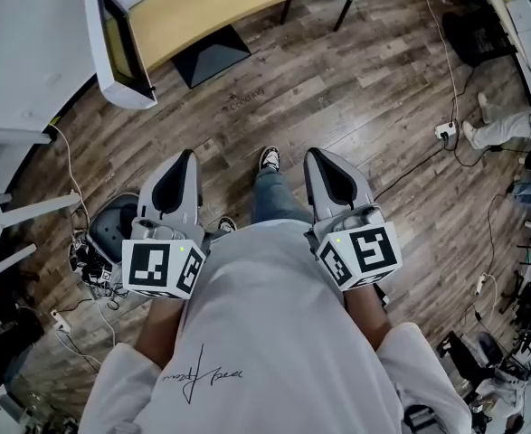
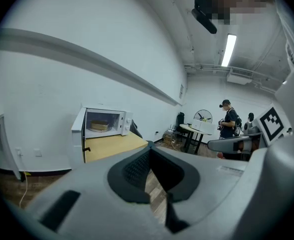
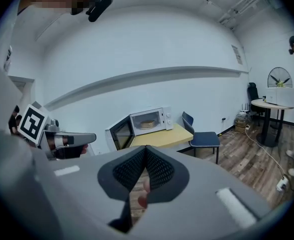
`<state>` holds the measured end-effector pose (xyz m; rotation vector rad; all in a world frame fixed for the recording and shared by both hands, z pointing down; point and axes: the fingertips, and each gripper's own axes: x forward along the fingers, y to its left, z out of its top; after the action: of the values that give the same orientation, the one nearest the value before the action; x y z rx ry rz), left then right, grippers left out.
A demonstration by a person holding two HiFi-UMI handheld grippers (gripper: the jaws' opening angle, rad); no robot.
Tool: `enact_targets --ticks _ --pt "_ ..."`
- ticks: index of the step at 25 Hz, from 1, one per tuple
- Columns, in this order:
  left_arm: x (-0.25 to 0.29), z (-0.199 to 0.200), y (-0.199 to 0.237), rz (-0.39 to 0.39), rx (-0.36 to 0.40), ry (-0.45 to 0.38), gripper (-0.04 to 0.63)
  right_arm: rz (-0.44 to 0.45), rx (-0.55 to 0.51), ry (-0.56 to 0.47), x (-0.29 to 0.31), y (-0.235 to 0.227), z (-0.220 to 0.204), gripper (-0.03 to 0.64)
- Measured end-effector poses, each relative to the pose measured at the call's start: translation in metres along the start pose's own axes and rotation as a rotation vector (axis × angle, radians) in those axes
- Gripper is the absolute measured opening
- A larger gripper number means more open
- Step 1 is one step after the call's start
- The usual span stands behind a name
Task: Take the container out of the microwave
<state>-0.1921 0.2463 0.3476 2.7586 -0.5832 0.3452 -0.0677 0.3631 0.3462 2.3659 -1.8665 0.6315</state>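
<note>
Side by side over a white shirt (image 1: 265,333), the left gripper (image 1: 185,159) and right gripper (image 1: 319,156) both have jaws closed on nothing. Well ahead of them, 1 tan container (image 3: 147,124) sits inside the open microwave (image 3: 165,118) on a yellow desk (image 3: 162,135).

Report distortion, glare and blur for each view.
Head view: evenly lit, sharp, edges mildly bowed. Left gripper view: strong fisheye inside a dark round vignette; the ceiling strip light glares; the white microwave is small but clear. Right gripper view: same fisheye bows the grey wall ledge.
</note>
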Motion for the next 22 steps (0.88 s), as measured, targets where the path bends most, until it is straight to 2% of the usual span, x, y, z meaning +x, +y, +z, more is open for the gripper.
enact_targets --ticks 5,9,13,16,22 --pt "0.05 0.015 -0.001 0.046 0.029 0.02 -0.008 0.008 0.017 0.007 0.024 -0.044 0.02 0.012" --pt "0.091 0.03 -0.007 0.076 0.021 0.018 -0.008 0.006 0.024 0.016 0.044 -0.089 0.038 0.012" --pt "0.122 0.039 -0.013 0.1 0.023 0.017 -0.008 -0.02 0.038 0.056 0.059 -0.12 0.039 0.012" --pt "0.142 0.043 -0.014 0.12 0.02 0.025 -0.008 0.03 0.049 0.084 0.074 -0.128 0.038 0.012" --pt "0.169 0.046 -0.012 0.154 0.012 0.035 -0.008 0.106 0.004 0.092 0.101 -0.139 0.049 0.012"
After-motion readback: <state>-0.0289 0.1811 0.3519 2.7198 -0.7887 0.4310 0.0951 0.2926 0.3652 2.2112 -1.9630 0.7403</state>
